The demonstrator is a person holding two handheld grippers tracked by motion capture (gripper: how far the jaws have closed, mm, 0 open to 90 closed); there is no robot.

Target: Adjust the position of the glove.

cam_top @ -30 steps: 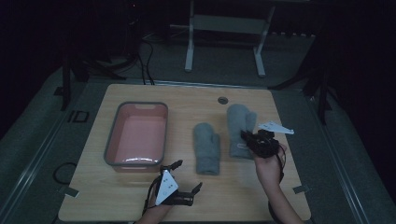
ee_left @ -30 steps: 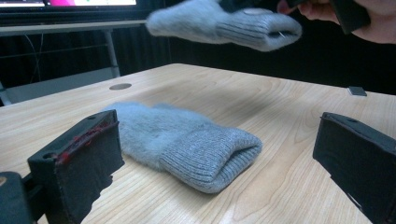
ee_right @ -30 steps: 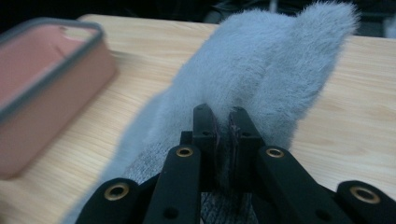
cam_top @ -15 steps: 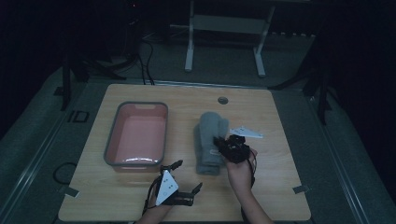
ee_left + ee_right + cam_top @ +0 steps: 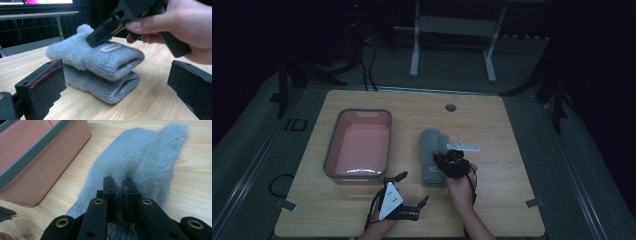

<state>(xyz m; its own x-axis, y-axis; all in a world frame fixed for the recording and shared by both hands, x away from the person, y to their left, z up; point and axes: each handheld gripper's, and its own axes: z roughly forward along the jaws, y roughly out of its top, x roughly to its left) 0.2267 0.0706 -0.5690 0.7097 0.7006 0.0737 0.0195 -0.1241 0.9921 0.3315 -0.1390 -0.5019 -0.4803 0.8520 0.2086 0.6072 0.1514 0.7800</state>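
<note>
Now the right gripper pinches the top mitten – set it squarely on the lower mitten. Left gripper waits spread near the bench edge – release gently.

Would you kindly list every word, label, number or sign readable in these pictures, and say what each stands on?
"ID": pale marking on the floor left of the table, seen in the high view; the reading is tentative.
Oval white tag on the upper grey mitten: it carries lettering, too blurred to read in the left gripper view.
Nothing else legible.
</note>
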